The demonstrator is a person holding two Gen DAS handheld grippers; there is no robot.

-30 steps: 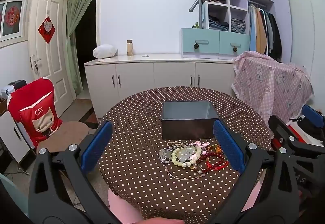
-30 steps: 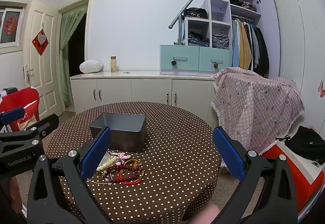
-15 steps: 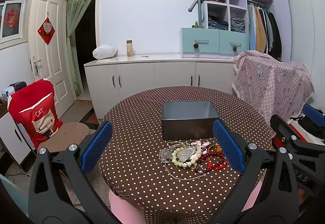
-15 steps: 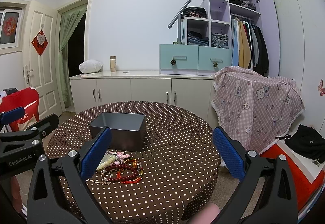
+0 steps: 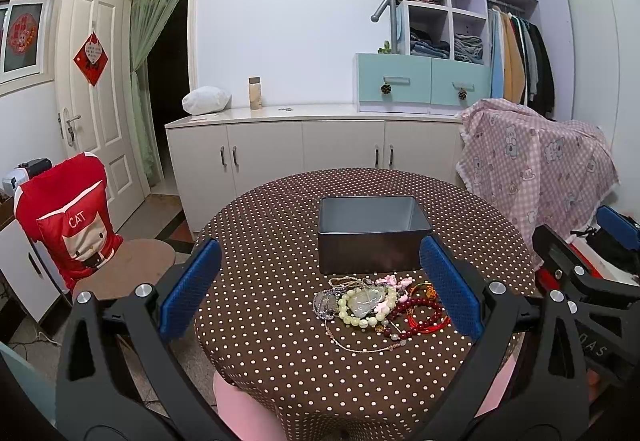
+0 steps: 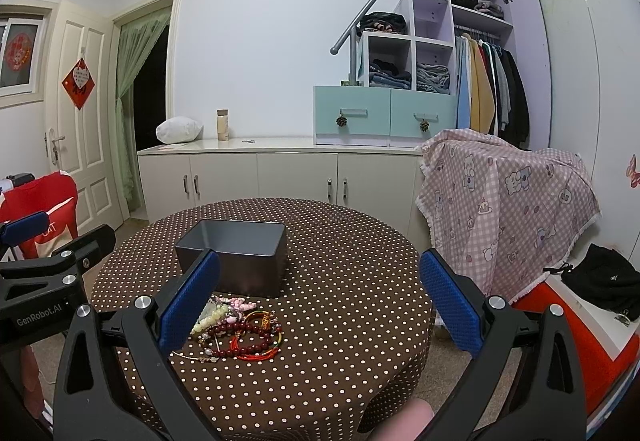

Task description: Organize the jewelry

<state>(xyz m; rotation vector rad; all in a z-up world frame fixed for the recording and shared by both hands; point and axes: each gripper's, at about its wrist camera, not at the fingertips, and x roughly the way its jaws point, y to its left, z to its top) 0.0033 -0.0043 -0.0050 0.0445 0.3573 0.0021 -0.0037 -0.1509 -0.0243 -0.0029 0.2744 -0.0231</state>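
A heap of jewelry (image 5: 378,305) lies on the round polka-dot table (image 5: 280,241): pale green beads, dark red beads, red cords, pink charms and a thin chain. It also shows in the right wrist view (image 6: 240,333). Just behind it stands an empty dark grey metal box (image 5: 372,231), also in the right wrist view (image 6: 236,257). My left gripper (image 5: 320,289) is open and empty, held above the table's near edge in front of the heap. My right gripper (image 6: 320,297) is open and empty, to the right of the heap.
A chair with a red cat cover (image 5: 68,225) stands left of the table. White cabinets (image 5: 300,149) line the far wall. A pink checked cloth (image 6: 504,201) drapes furniture at the right. A red and white box with a black bag (image 6: 600,277) sits at the right.
Both grippers have drifted slightly; the views have barely shifted. The jewelry and the box have not moved.
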